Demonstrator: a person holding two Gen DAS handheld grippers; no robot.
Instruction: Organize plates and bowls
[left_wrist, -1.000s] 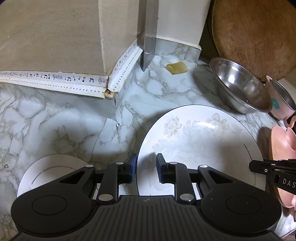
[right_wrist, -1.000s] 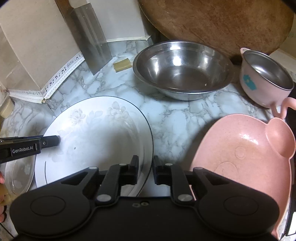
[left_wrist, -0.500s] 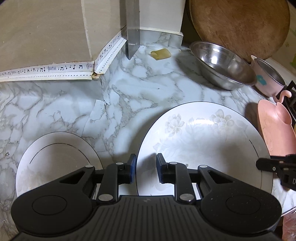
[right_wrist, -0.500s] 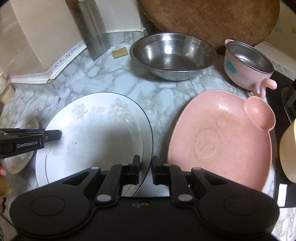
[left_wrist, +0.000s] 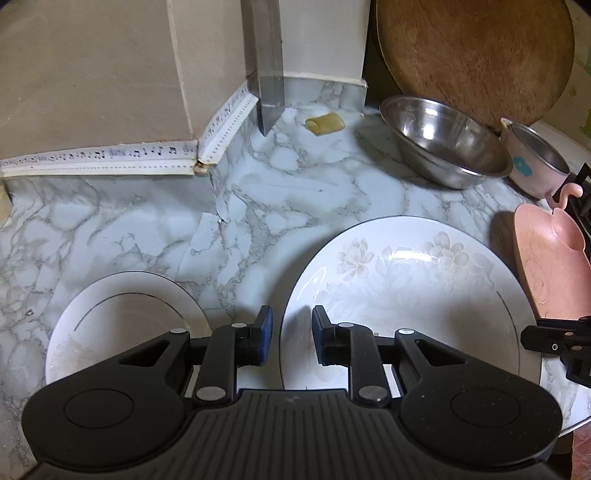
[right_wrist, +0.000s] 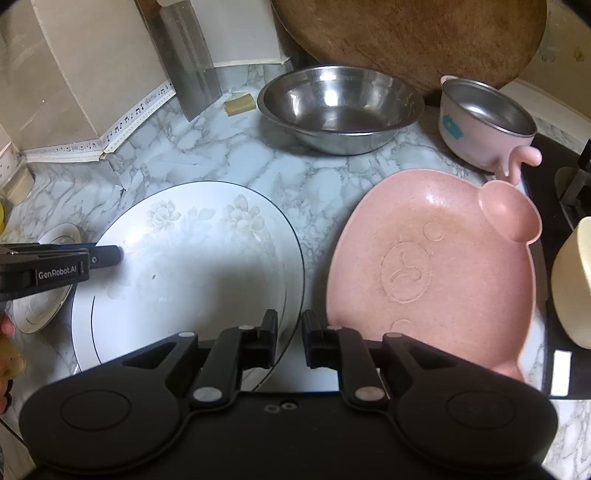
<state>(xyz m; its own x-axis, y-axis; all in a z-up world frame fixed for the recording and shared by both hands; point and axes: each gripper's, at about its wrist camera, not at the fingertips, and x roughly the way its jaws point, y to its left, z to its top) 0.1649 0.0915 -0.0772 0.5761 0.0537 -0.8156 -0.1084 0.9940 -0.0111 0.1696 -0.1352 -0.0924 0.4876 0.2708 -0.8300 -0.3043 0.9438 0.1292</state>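
On the marble counter nothing is stacked yet: large white floral plate (left_wrist: 406, 291), small white plate (left_wrist: 125, 317), pink bear-face dish (right_wrist: 432, 266), steel bowl (right_wrist: 340, 107) and pink cup (right_wrist: 480, 125) lie apart. Left gripper (left_wrist: 291, 339) and right gripper (right_wrist: 290, 341) each pinch the large plate's rim, jaws nearly closed.

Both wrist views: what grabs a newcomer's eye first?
The large floral plate at centre, each gripper clamped on an edge: left gripper on its left rim, right gripper on its right rim. Next, the pink animal-shaped plate right of it, with the steel bowl behind.
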